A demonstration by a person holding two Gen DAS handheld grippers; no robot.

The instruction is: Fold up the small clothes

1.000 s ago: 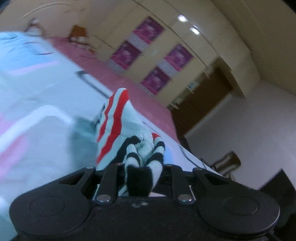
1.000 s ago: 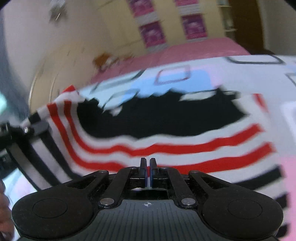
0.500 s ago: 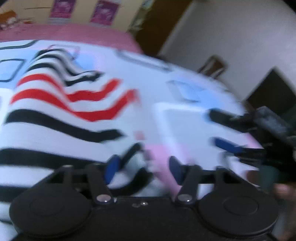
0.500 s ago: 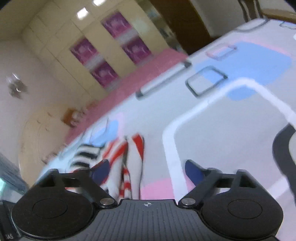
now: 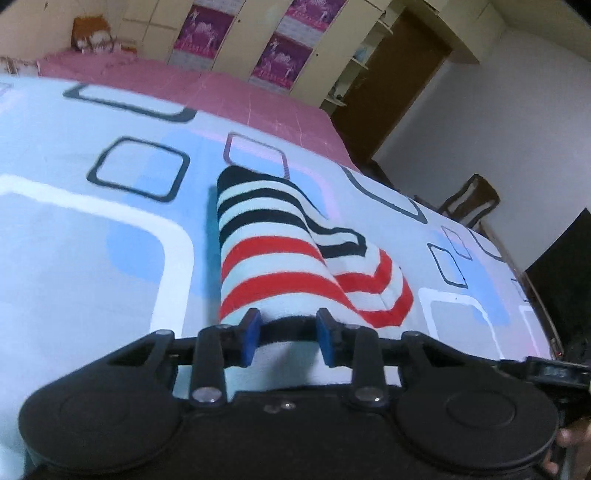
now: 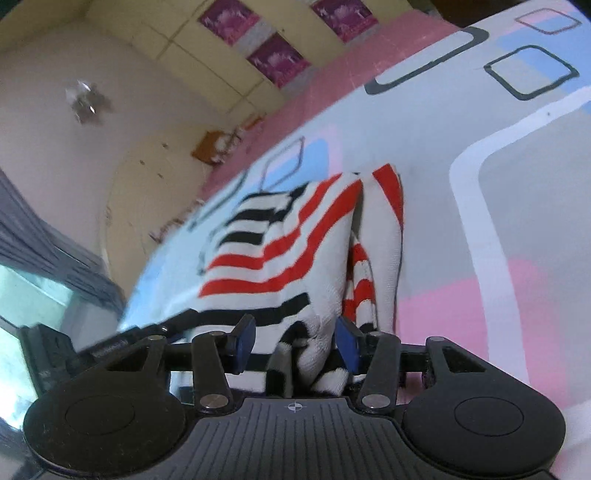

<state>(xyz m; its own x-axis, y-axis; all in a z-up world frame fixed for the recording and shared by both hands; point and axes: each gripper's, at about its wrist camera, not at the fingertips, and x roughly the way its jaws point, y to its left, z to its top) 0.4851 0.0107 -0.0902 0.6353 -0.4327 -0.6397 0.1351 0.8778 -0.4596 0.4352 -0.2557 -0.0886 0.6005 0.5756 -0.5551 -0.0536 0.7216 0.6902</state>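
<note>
1. On the bed, a striped garment [image 5: 280, 258] lies in a folded heap on the patterned sheet [image 5: 74, 258]; it is white with black bands at the far end and red bands nearer the cameras; a second layer juts out to the right of the main fold in the left wrist view, its red bands meeting in chevrons.
2. In the right wrist view the same garment [image 6: 280, 251] is bunched, with a narrow folded part standing beside the main mass on the right.
3. Left gripper [image 5: 288, 334]: its jaws are partly apart and have just been closing; the near black-edged hem of the garment runs between the blue pads [image 5: 252, 334]; whether the pads press the cloth cannot be told.
4. Right gripper [image 6: 297, 345]: its jaws are partly apart and have just been closing; a crumpled black-and-white part of the garment sits between the blue pads [image 6: 245, 341]; the right pad seems to touch the cloth, but a firm grip cannot be told.
5. Part of the other gripper shows at the left edge of the right wrist view, just beside the garment; a fingertip shows at the lower right corner of the left wrist view.
6. Beyond the sheet lies a pink cover [image 5: 207, 88]; behind it stand cream cupboards [image 5: 236, 29] with purple posters [image 5: 280, 62]; a dark door [image 5: 391, 85] and a wooden chair [image 5: 469, 201] are to the right.
</note>
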